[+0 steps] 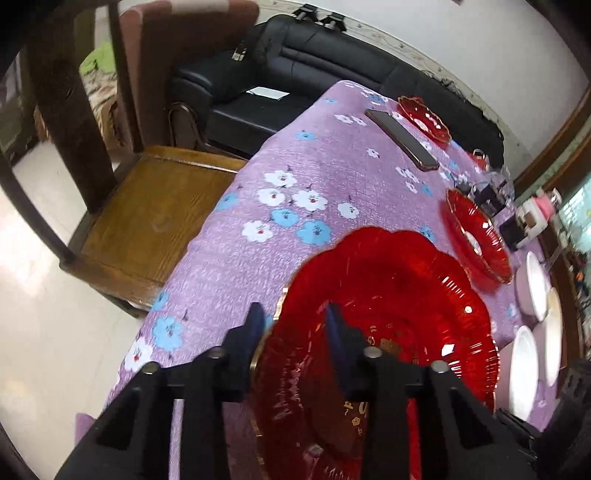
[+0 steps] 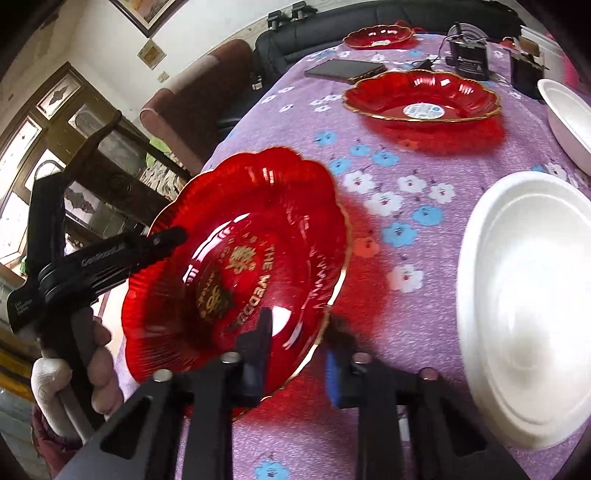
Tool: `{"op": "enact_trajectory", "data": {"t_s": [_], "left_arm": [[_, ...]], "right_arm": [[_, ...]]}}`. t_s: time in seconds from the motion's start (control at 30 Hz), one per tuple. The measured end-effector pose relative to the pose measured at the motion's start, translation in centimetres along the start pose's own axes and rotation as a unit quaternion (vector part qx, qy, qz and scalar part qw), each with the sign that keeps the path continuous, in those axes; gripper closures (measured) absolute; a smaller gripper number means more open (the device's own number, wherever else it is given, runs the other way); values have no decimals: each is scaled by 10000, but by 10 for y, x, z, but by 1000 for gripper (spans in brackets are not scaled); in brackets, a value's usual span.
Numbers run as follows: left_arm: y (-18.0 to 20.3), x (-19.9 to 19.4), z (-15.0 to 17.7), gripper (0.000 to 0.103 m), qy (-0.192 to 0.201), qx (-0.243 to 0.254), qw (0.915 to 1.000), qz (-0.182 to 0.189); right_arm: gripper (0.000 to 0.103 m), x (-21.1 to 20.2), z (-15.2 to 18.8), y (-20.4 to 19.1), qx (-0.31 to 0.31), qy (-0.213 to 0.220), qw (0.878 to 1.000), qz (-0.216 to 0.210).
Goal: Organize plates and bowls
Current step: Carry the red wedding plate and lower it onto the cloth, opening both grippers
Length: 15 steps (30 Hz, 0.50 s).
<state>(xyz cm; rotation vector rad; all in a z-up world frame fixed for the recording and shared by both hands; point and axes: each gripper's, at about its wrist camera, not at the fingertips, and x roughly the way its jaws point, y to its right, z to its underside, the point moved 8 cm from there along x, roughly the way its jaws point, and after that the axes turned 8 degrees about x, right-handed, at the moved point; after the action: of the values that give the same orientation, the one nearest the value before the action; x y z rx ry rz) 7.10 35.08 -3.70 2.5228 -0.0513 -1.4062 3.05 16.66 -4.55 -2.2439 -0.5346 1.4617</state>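
A large red scalloped plate (image 1: 388, 306) with a gold rim and gold lettering is lifted and tilted over the purple flowered tablecloth (image 1: 295, 192). My left gripper (image 1: 295, 325) straddles its rim, one finger on each side. In the right wrist view the same plate (image 2: 243, 258) sits between the fingers of my right gripper (image 2: 299, 354), which straddle its near rim with a gap. A second red plate (image 2: 421, 96) lies flat further back; it also shows in the left wrist view (image 1: 476, 240). A third small red plate (image 2: 380, 36) is at the far end. White plates (image 2: 524, 302) lie at right.
A phone (image 2: 343, 69) lies on the cloth between the far red plates. Black electronics (image 2: 469, 55) sit at the far right. A wooden chair (image 1: 147, 221) stands at the table's left edge, and a black sofa (image 1: 295, 66) is behind it. A white bowl (image 2: 569, 114) is at far right.
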Motion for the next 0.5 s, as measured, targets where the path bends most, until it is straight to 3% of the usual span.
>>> {"op": "enact_trajectory", "data": {"t_s": [0.3,0.5], "left_arm": [[1,-52,-9,73,601,-30,9982,-55],[3,-55,-7,73,621,42,9979,-166]], "right_arm": [[78,-23,-1,-26,-437,261,9985,-182],[79,-18,2,-25,-390,151,9990,-155]]}}
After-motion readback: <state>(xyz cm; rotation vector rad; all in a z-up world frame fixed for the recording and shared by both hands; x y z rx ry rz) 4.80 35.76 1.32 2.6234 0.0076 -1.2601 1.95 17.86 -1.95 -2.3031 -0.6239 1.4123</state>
